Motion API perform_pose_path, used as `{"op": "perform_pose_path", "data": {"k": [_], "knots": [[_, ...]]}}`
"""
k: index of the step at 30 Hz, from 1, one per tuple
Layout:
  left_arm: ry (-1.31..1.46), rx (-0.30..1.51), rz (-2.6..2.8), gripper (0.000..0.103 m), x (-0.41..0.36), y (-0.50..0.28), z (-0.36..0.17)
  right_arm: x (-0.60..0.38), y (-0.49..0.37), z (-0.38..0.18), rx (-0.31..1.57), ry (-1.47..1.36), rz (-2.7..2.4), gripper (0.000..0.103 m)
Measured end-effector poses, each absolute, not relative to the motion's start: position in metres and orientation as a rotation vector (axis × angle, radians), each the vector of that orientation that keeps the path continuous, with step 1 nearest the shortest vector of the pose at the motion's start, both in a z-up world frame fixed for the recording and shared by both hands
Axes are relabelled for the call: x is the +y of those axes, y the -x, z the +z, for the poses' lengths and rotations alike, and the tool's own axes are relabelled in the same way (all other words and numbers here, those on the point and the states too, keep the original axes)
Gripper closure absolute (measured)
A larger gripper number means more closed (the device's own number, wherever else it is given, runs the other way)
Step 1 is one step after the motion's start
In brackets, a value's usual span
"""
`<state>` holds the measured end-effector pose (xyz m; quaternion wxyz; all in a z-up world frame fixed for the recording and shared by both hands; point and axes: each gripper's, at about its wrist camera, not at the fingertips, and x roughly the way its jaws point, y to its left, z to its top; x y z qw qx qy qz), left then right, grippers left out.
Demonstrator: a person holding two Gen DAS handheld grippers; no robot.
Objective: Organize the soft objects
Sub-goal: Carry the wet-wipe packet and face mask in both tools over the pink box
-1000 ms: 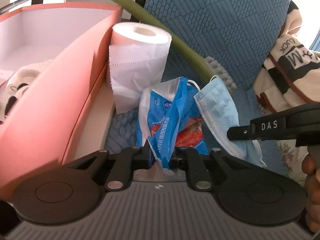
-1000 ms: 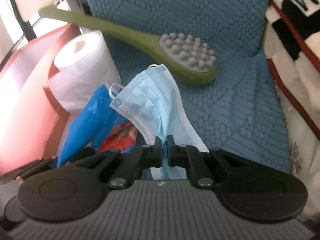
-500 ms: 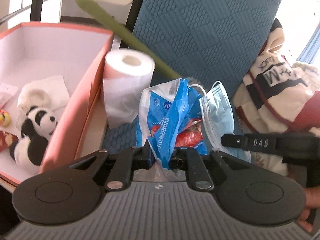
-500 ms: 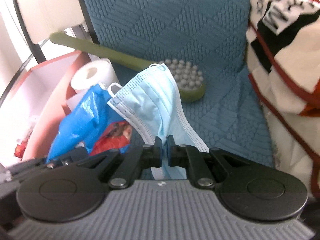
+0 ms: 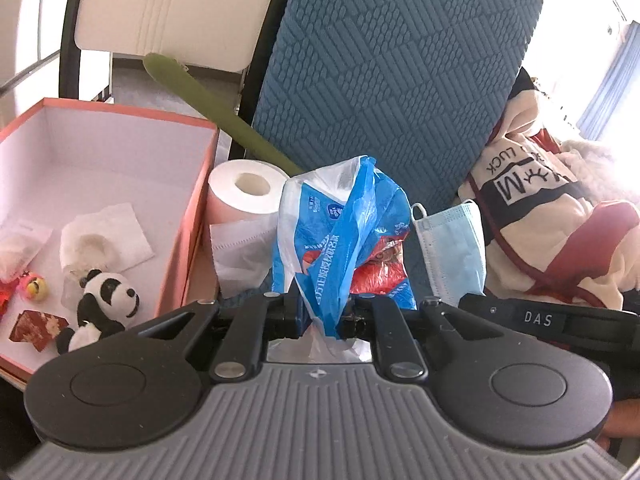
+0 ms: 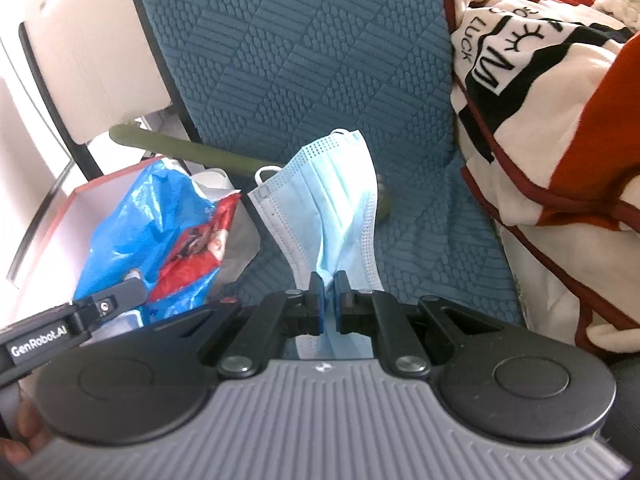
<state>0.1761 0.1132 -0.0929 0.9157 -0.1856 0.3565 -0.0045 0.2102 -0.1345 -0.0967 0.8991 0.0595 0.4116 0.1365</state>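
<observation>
Blue bag (image 5: pixel 344 240) between left gripper (image 5: pixel 322 316) fingers, seemingly pinched.

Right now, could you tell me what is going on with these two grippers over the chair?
A person is tidying soft things. The left hand-held gripper is shut on a blue plastic bag, held up beside the pink box, which already holds a toy panda. The right hand-held gripper is shut on a blue face mask, raised above the teal chair seat.
</observation>
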Motion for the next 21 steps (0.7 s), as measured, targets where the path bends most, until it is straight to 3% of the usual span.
{"op": "perform_pose_path", "data": {"k": [21], "knots": [[0.409,0.694,0.035,0.088,0.186,-0.154,-0.058,-0.067,-0.198,-0.063,0.810,-0.127,0.380,0.094]]}}
